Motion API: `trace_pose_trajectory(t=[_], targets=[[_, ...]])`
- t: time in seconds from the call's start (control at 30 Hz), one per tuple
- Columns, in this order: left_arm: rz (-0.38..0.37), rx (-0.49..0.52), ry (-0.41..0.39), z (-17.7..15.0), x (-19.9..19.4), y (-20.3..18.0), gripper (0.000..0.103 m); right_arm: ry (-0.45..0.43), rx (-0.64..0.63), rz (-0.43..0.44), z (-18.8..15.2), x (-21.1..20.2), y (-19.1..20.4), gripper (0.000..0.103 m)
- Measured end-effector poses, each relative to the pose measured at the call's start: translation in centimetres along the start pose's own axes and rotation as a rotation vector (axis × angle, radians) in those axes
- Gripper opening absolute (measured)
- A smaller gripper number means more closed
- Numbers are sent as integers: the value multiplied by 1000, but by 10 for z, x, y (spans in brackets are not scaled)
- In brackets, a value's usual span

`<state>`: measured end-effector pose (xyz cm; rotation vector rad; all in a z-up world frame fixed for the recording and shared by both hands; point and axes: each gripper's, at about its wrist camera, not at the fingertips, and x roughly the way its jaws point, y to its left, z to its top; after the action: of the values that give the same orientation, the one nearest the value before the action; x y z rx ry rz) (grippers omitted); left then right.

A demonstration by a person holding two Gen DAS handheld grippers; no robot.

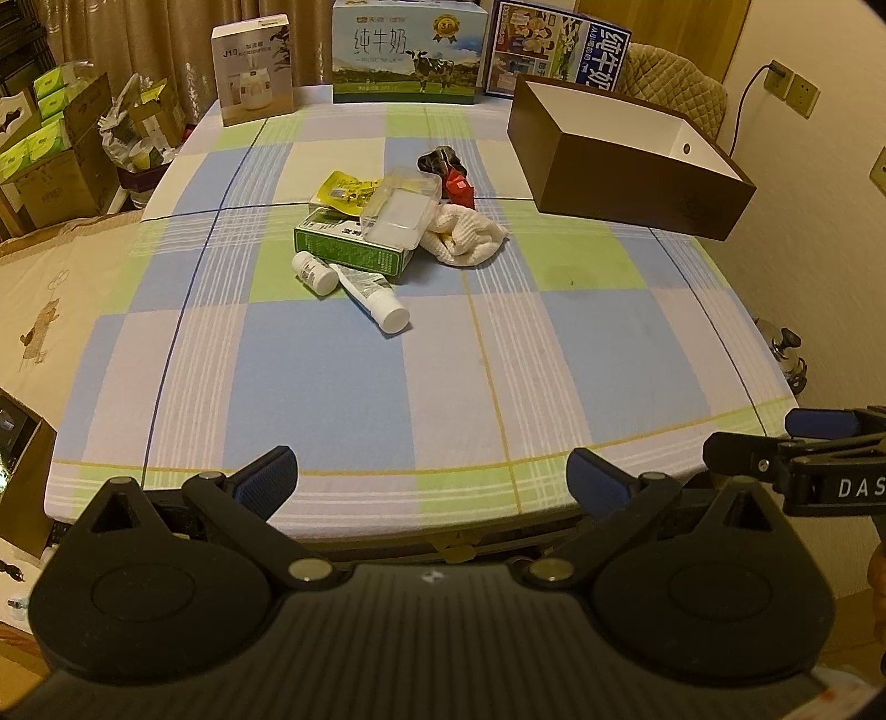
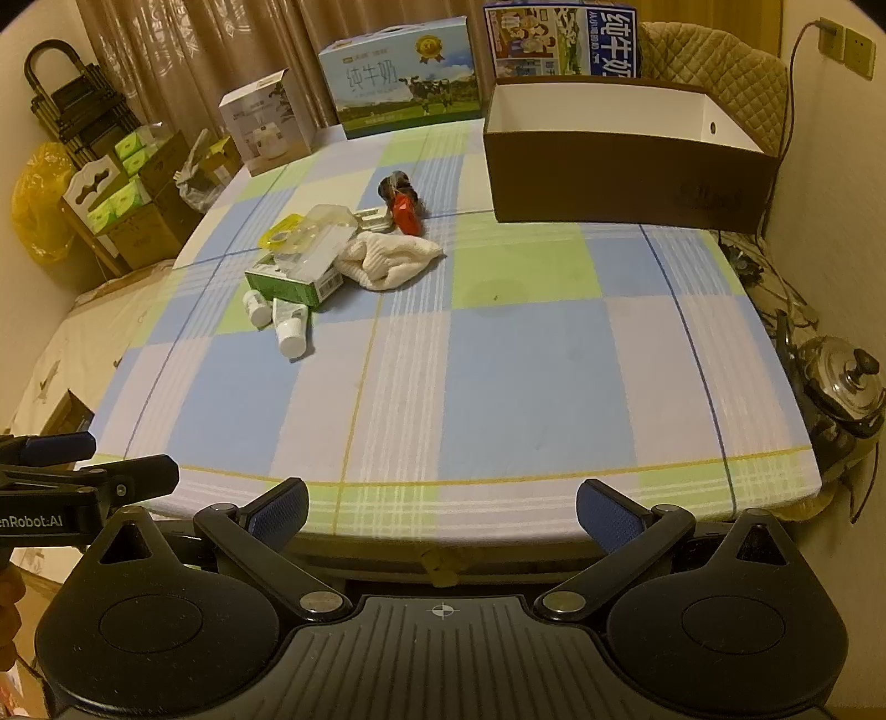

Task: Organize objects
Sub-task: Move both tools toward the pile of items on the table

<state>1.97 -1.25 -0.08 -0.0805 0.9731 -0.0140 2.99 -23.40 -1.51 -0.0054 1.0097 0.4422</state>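
Note:
A pile of small objects lies mid-table: a green box (image 1: 348,250) (image 2: 288,282), a clear plastic container (image 1: 401,207) (image 2: 315,249) on it, a yellow packet (image 1: 340,191), a white pill bottle (image 1: 314,271) (image 2: 256,307), a white tube (image 1: 374,299) (image 2: 290,329), a white cloth (image 1: 468,235) (image 2: 390,260), a red packet (image 1: 459,187) (image 2: 404,213) and a dark wrapper (image 1: 440,158). An open brown box (image 1: 626,183) (image 2: 626,177) with a white inside stands at the far right. My left gripper (image 1: 432,476) and right gripper (image 2: 443,504) are both open and empty at the near table edge.
Milk cartons (image 1: 407,52) (image 2: 398,91) and a white appliance box (image 1: 255,69) stand along the far edge. Cardboard boxes (image 1: 55,166) are stacked on the left, a steel kettle (image 2: 841,387) is low on the right. The plaid tablecloth (image 1: 332,387) covers the table.

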Motion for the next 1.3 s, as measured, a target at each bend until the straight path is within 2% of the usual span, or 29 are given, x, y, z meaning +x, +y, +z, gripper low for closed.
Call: trace_pose_trajectory(t=[0.37, 1.3], targets=[[1, -1, -2, 3, 1, -2, 102, -1, -4, 1, 3, 1, -3, 101], [39, -50, 18, 34, 29, -11, 102, 33, -47, 49, 50, 32, -29, 101]])
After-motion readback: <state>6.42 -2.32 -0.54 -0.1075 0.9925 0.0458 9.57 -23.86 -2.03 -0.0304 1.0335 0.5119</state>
